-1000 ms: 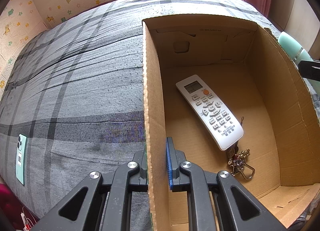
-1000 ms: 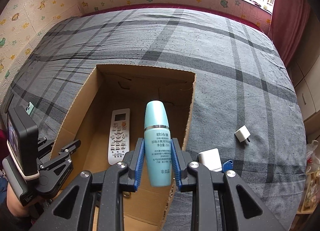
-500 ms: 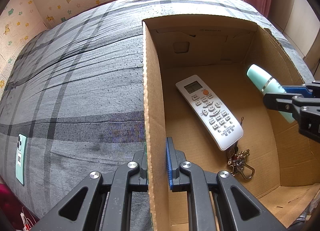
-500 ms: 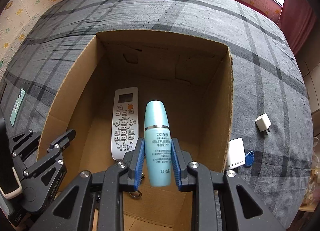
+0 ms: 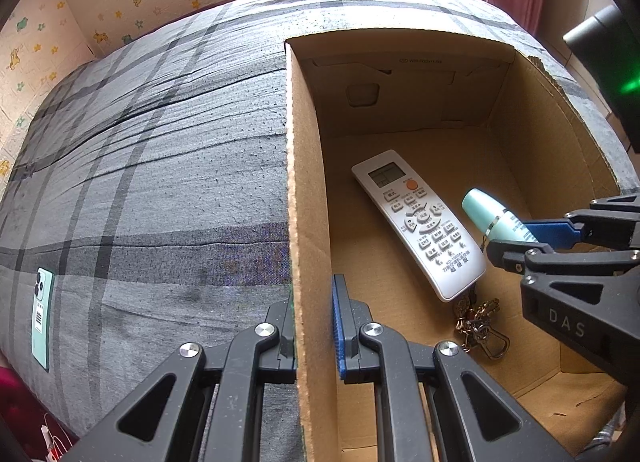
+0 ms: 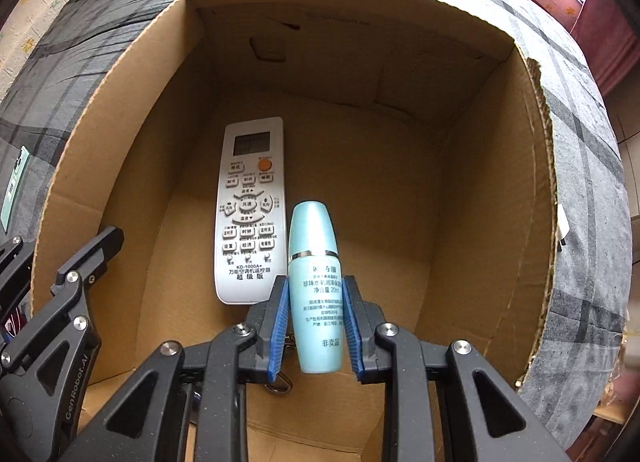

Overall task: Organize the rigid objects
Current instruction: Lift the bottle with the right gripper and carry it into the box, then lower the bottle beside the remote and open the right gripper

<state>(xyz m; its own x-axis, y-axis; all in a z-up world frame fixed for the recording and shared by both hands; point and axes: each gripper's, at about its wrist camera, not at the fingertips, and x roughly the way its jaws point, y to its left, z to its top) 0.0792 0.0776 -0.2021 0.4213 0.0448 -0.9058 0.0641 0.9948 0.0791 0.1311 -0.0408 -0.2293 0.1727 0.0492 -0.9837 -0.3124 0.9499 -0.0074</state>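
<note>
A grey plaid bed (image 5: 160,182) carries an open cardboard box (image 5: 298,190). The left gripper (image 5: 312,322) is closed on the box's left wall, one finger outside and one inside. The right gripper (image 6: 316,326) is inside the box, above the floor, and its blue pads clamp a teal bottle (image 6: 316,282) by the lower body, cap pointing far. On the box floor lies a white remote (image 6: 250,210), just left of the bottle. Keys (image 5: 478,326) lie at the remote's near end. A green phone (image 5: 42,318) lies on the bed, far left of the box.
</note>
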